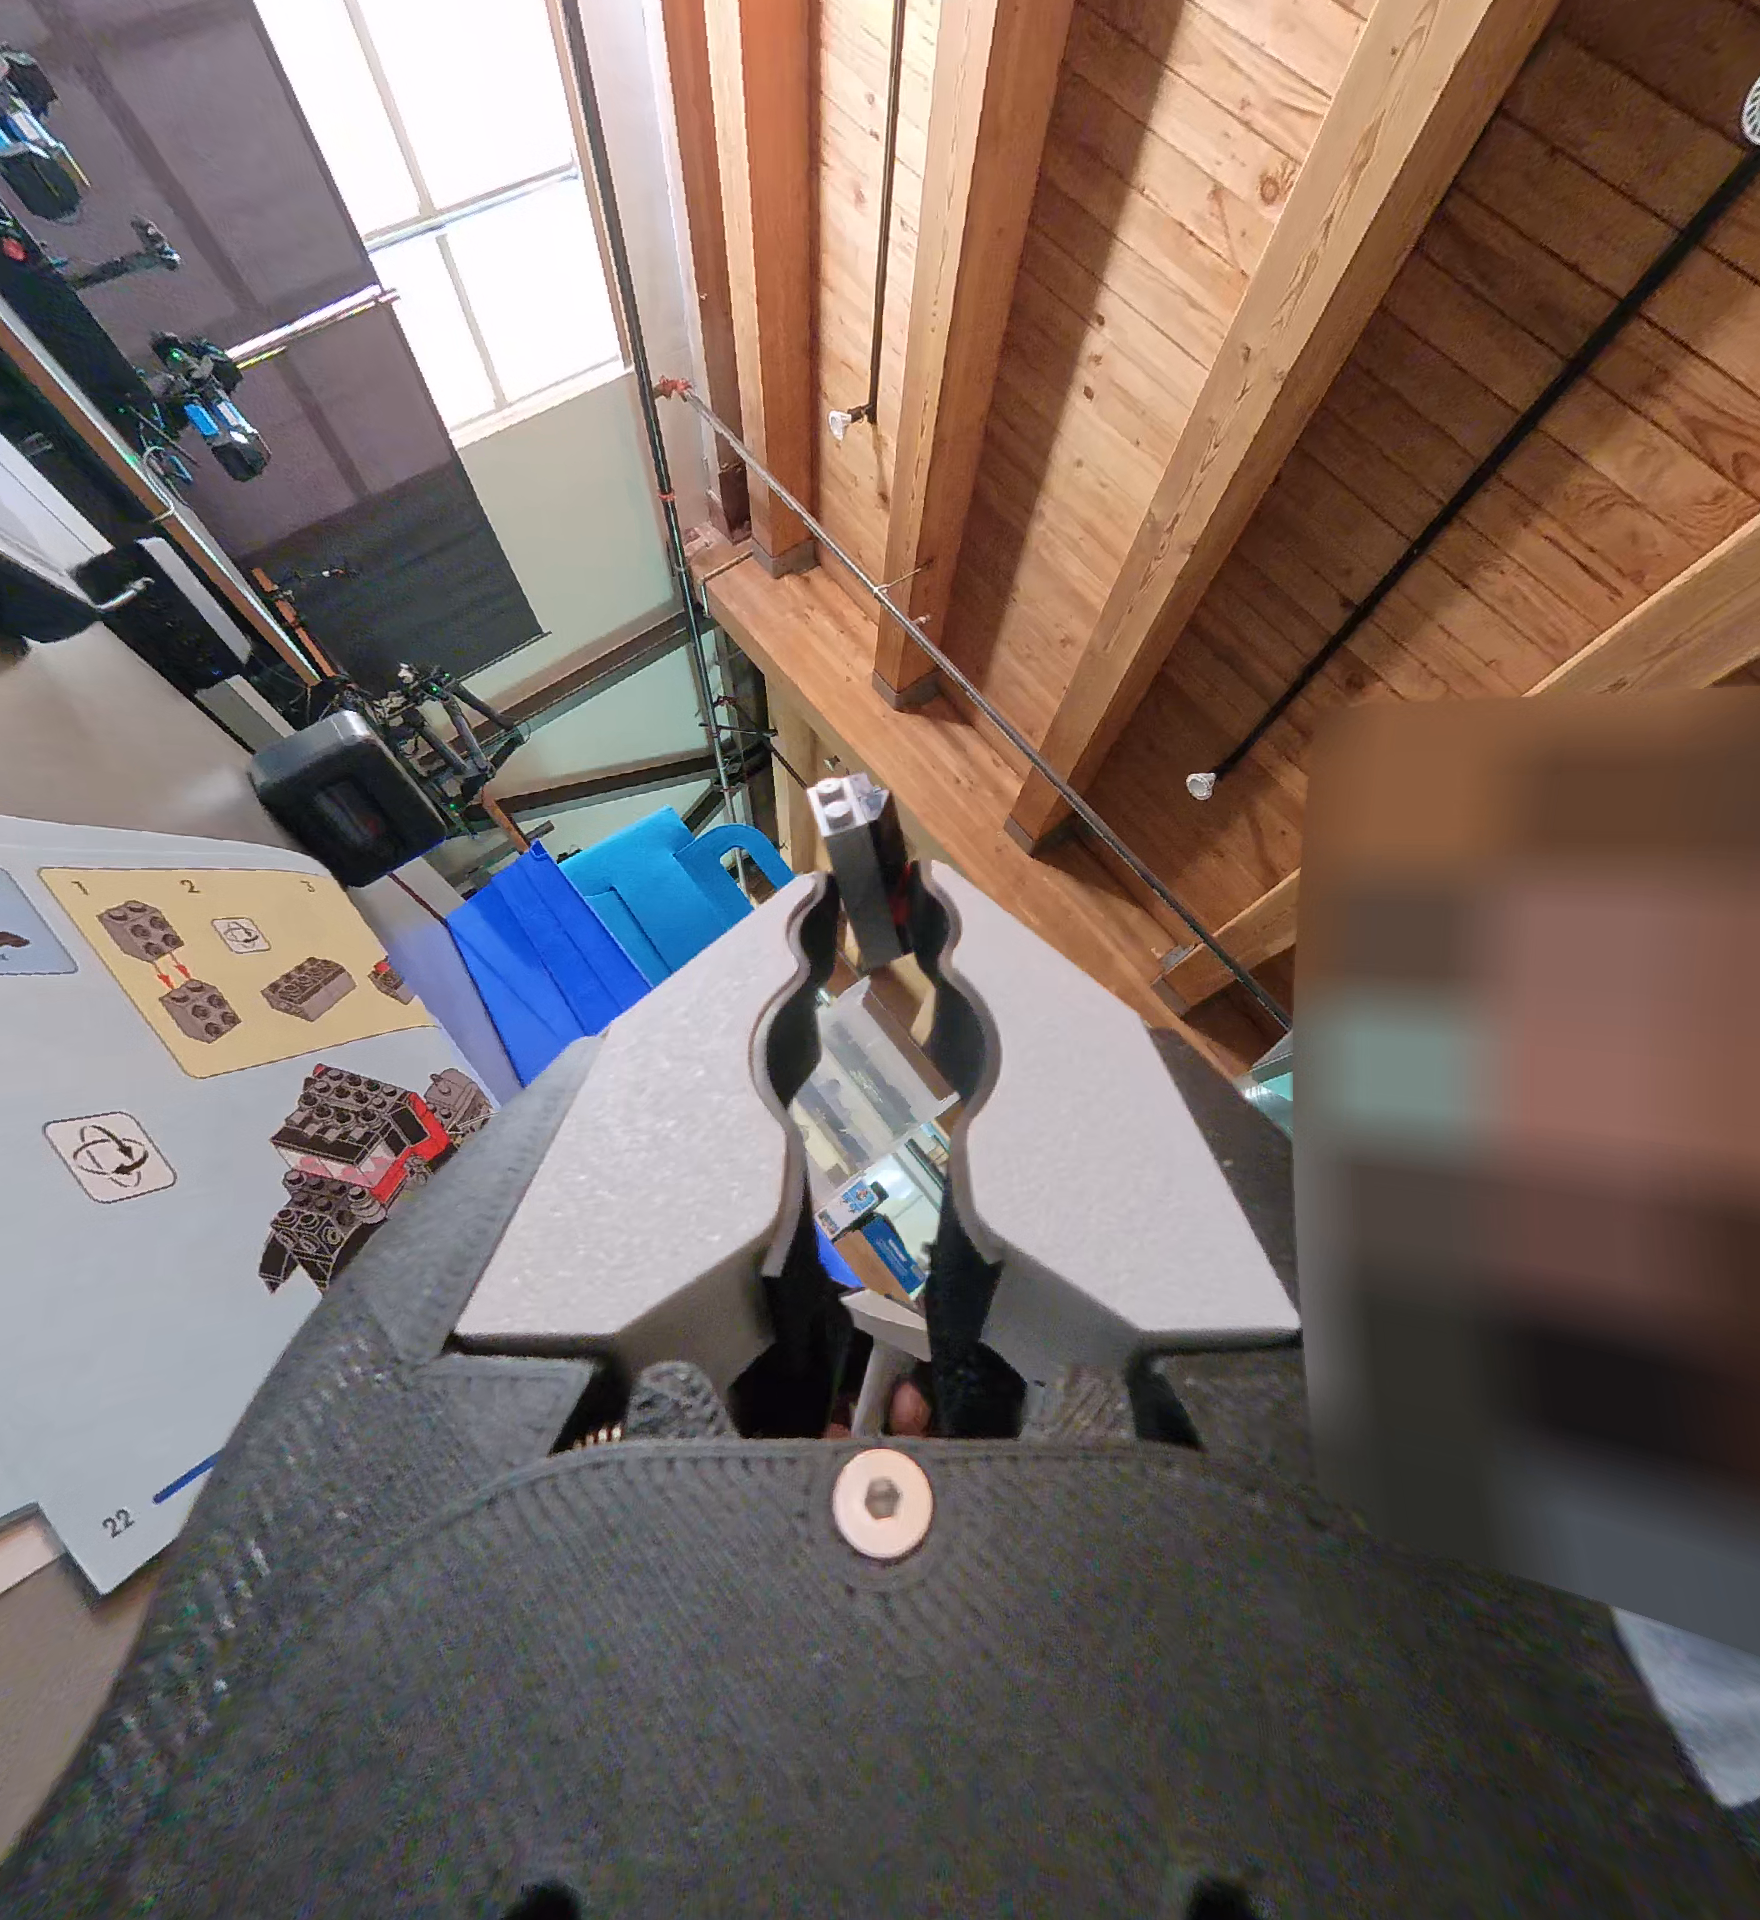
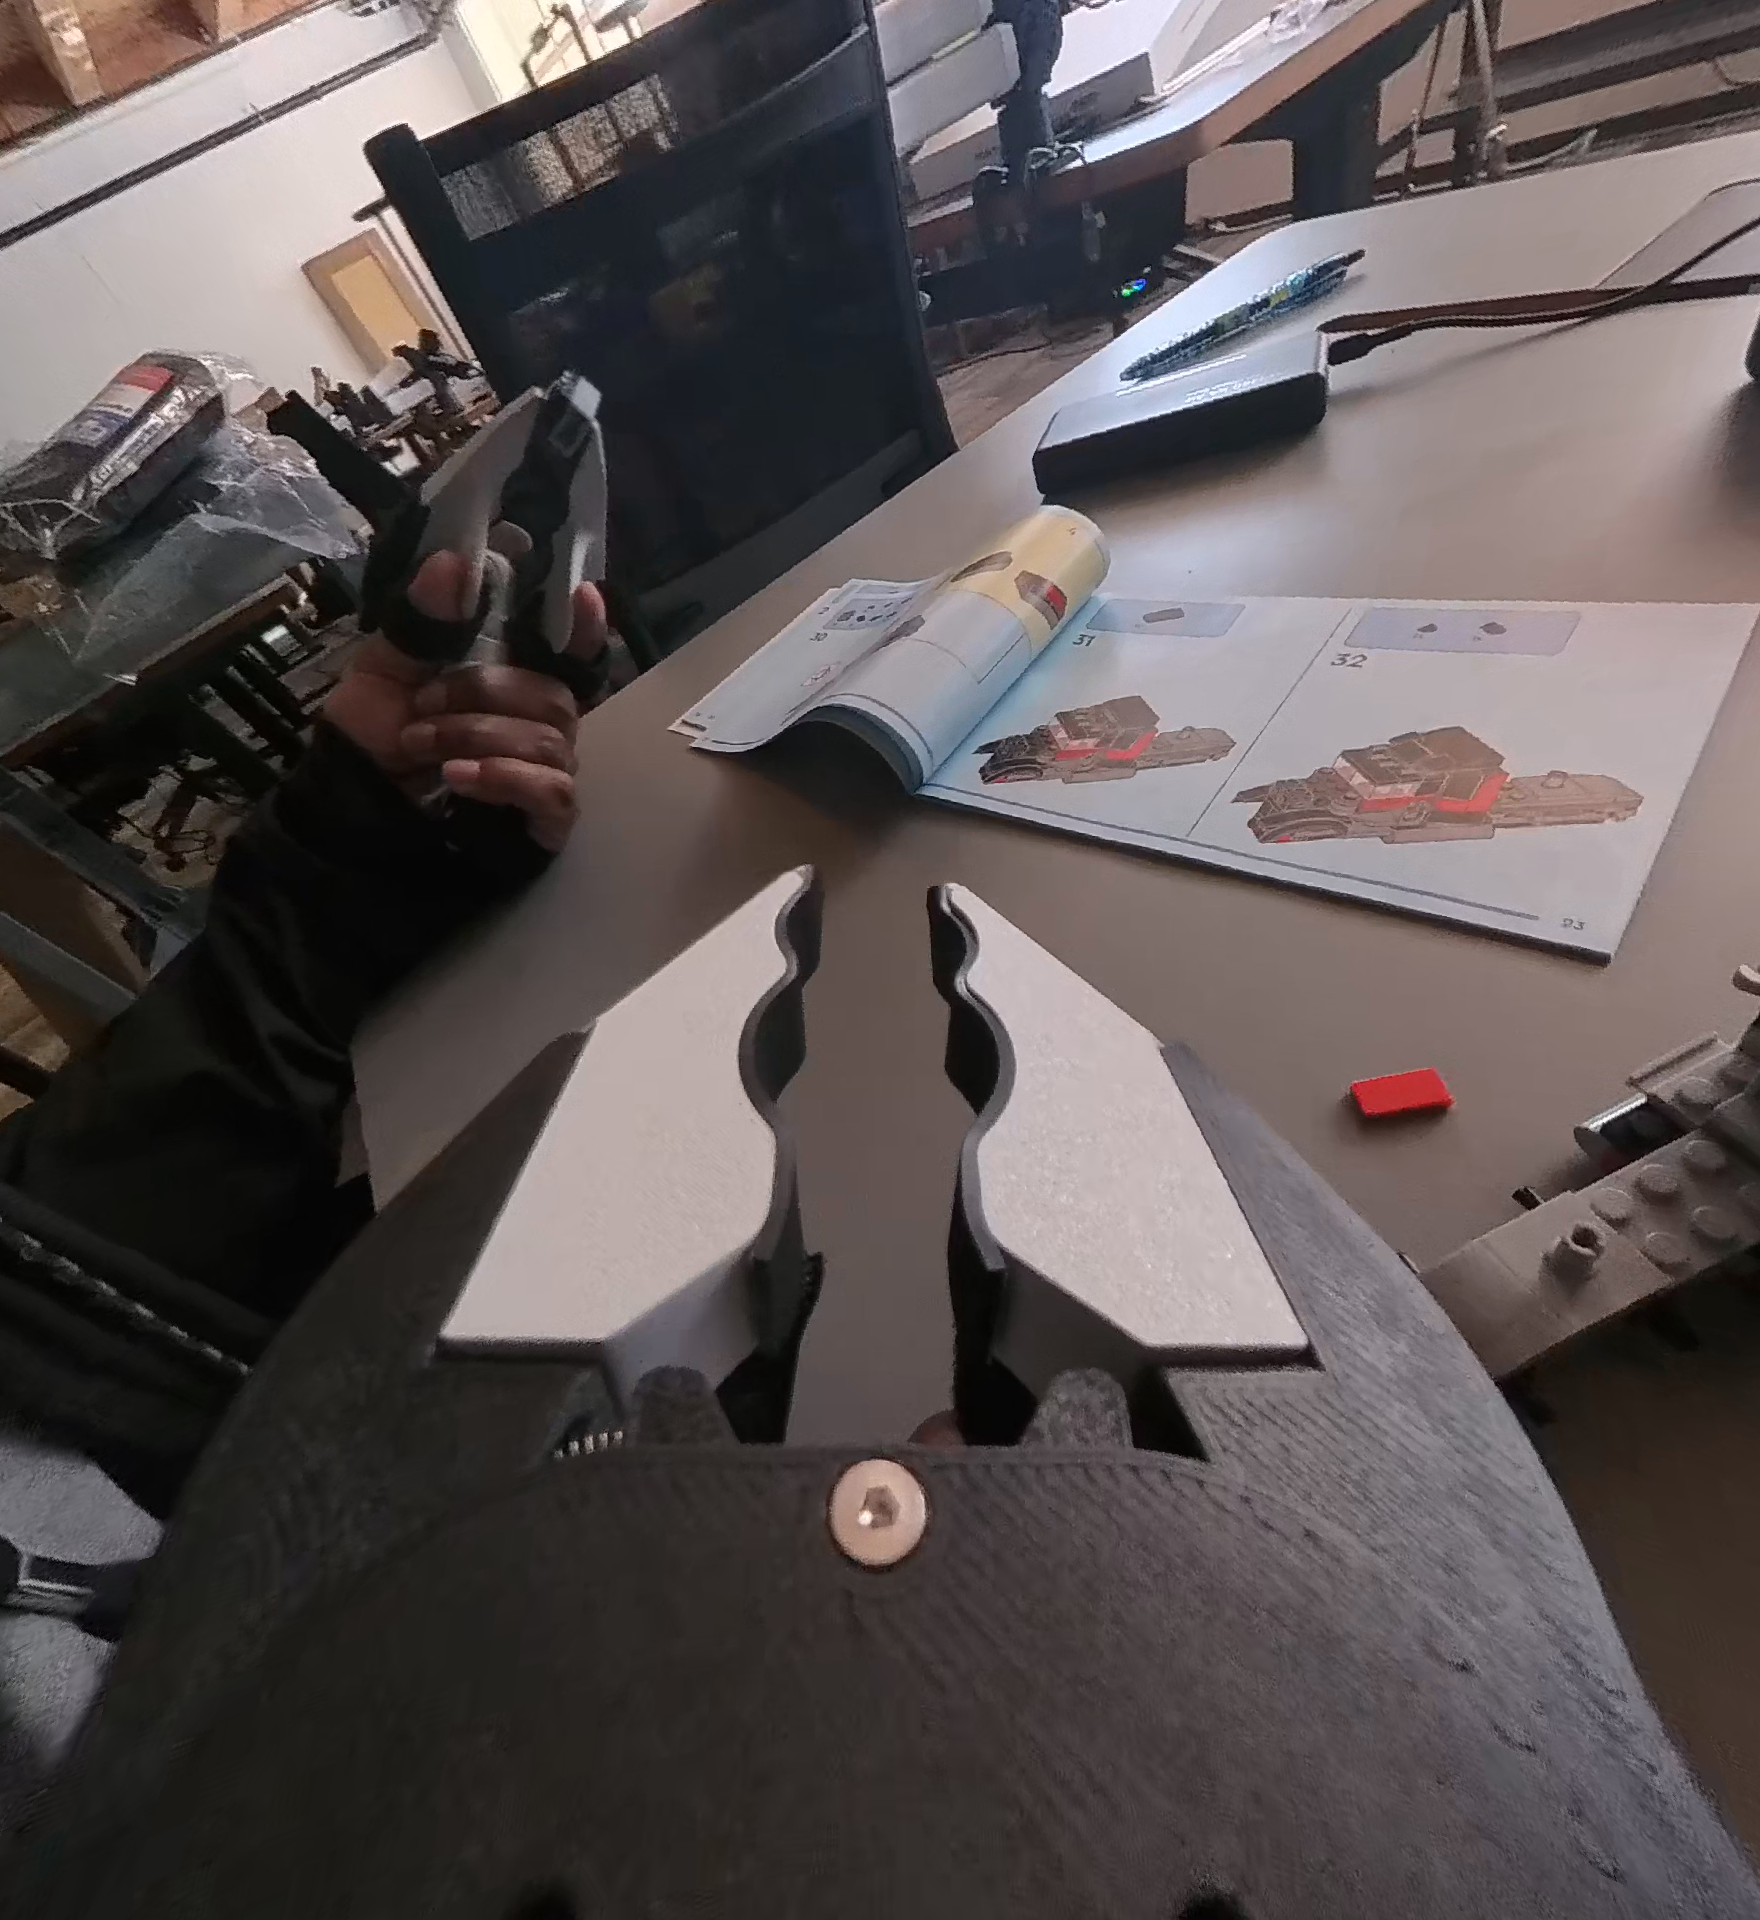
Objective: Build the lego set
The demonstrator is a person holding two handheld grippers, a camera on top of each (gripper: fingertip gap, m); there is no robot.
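My left gripper [image 1: 874, 883] points up toward the ceiling and is shut on a small grey and black lego piece [image 1: 855, 862] that sticks out past its tips. It also shows in the right wrist view [image 2: 559, 436], held in a hand above the table's left edge. My right gripper [image 2: 871, 894] is open and empty, low over the brown table [image 2: 1167, 1091]. A red flat tile [image 2: 1401, 1093] lies on the table to its right. The grey lego build [image 2: 1686, 1174] stands at the right edge. The open instruction booklet [image 2: 1271, 748] lies ahead, and shows in the left wrist view [image 1: 128, 1091].
A black box [image 2: 1182, 421] with a pen [image 2: 1240, 312] on it lies far on the table. A black chair [image 2: 689, 260] stands behind the table's left edge. A person's sleeve [image 2: 263, 987] rests at the left. Blue sheets [image 1: 585, 935] stand beyond the booklet. The tips of one gripper are about 25 cm away from the tips of the other. To reach the red flat tile [image 2: 1401, 1093] in a straight line is about 10 cm for my right fingers, about 30 cm for my left.
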